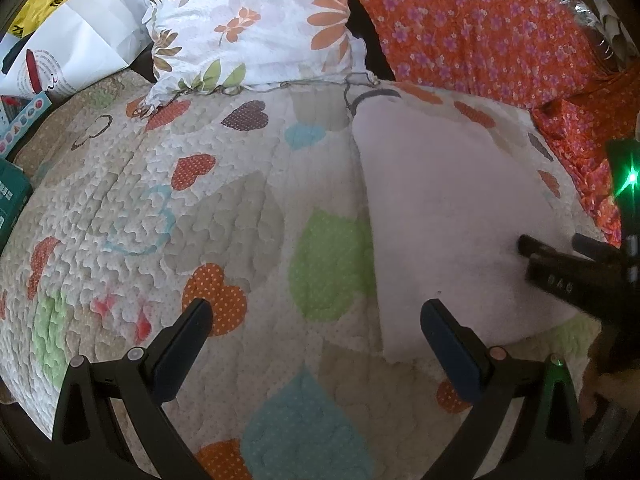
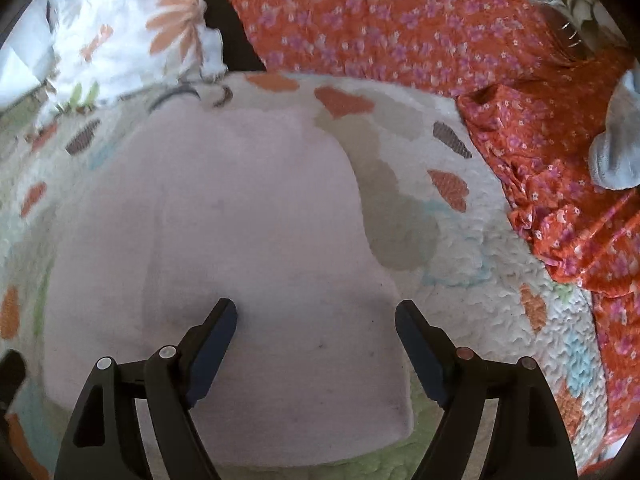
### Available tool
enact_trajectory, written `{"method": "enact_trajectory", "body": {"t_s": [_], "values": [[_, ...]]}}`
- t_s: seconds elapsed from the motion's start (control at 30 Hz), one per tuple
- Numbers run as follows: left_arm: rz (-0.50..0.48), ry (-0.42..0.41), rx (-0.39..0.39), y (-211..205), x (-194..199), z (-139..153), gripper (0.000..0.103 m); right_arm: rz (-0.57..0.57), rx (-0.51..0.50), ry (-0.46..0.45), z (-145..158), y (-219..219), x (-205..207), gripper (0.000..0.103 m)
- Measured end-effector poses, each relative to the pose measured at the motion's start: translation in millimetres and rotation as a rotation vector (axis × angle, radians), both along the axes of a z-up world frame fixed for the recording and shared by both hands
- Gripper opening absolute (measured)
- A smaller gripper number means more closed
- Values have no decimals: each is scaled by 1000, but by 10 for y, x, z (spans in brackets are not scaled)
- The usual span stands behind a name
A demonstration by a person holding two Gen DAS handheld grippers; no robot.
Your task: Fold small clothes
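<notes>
Item under task: a pale pink cloth [image 2: 248, 240], lying flat on the quilted bedspread [image 1: 224, 208] of a bed. It appears already doubled, with a faint step running lengthwise inside its outline.

Right gripper [image 2: 316, 316]: fingers spread wide, holding nothing; the tips sit low over the cloth's near end, cloth under and between them. Whether the tips touch the fabric cannot be told.

Left gripper [image 1: 316, 320]: fingers wide apart, empty, over bare bedspread; the cloth's near corner lies just at its right finger [image 1: 448, 344].

Handling, judged: light, soft, limp, not fragile. It will sag and may drag on the textured quilt. Best hold is a pinch at a corner or along the near hem, both layers together.

Edges and room: the cloth's right edge curves away ahead of the right fingers. Open bedspread lies left of the left fingers. An orange flowered fabric [image 2: 440, 32] crowds the far right; a flowered pillow [image 1: 248, 20] bounds the far side.
</notes>
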State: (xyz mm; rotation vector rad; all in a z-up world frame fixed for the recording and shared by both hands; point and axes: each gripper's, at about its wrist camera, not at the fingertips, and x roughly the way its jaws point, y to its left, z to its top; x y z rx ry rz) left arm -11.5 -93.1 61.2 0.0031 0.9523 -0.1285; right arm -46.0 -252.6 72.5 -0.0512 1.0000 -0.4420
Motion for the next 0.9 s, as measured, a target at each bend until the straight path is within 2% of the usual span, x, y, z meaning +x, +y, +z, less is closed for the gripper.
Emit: {"method": "enact_trajectory", "body": {"t_s": [0.1, 0.2, 0.37, 0.47, 0.63, 0.77, 0.9], "values": [[0, -10, -10, 26, -7, 22, 103, -94, -7, -21, 70, -178, -55, 88], [0, -17, -30, 39, -13, 39, 103, -126, 24, -62, 130, -249, -115, 88], [-5, -53, -59, 48, -57, 112, 103, -17, -10, -119, 229, 46, -117, 88], [-8, -73, -76, 56, -76, 155, 103, 66, -77, -106, 190, 297, -90, 88], [-16, -89, -99, 63, -95, 204, 103, 169, -85, -45, 19, 572, -74, 88], [-26, -99, -104, 47, -116, 238, 103, 209, -113, -58, 45, 692, -120, 88], [-34, -107, -107, 36, -140, 267, 103, 170, -173, -66, 106, 682, -159, 88]]}}
